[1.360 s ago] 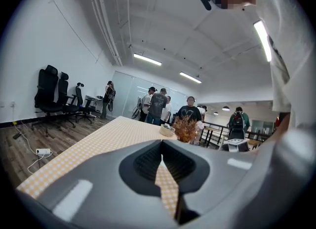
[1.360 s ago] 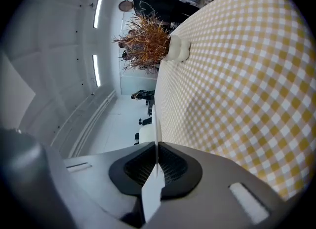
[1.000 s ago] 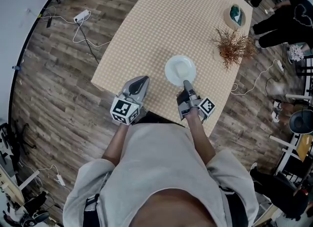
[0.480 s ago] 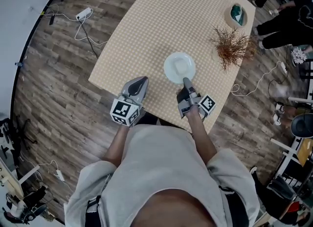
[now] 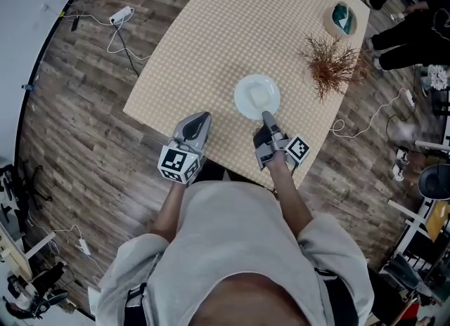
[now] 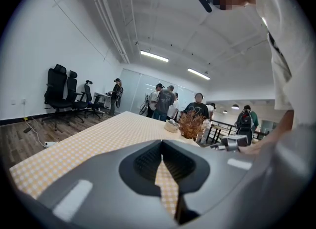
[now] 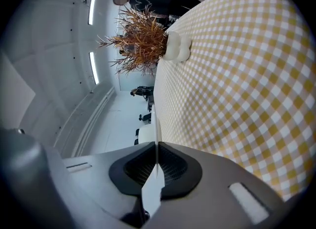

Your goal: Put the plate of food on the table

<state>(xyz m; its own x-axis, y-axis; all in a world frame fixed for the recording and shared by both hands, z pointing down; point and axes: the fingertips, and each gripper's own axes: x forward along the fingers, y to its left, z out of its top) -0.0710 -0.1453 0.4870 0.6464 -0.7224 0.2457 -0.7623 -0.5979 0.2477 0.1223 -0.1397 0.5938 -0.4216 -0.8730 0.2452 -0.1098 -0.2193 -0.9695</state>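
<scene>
White and round, the plate [image 5: 257, 97] lies right of centre in the head view, over the near part of the table [image 5: 211, 36] with its yellow check cloth. The right gripper [image 5: 267, 116] has its claw pinched on the plate's near rim. Its own view shows the rim edge-on, a thin white line running up from between the pressed pads, with the cloth close alongside at the right of that frame. Whether the plate's base rests on the cloth or hangs just above it cannot be told. The left gripper [image 5: 203, 116], lower left of the plate and apart from it, has its claw pressed together on nothing.

The task looks close to its end: the plate is at the table, level and in from the edge. What seems left is to settle it if it is not yet down, spread the right claw and draw back off the rim.

The plate is shallow and plain, with a pale, faintly yellowish patch of food in its middle. What the food is cannot be made out. A dried plant [image 5: 330, 64] and a bowl [image 5: 340, 21] stand well apart at the upper right.
</scene>
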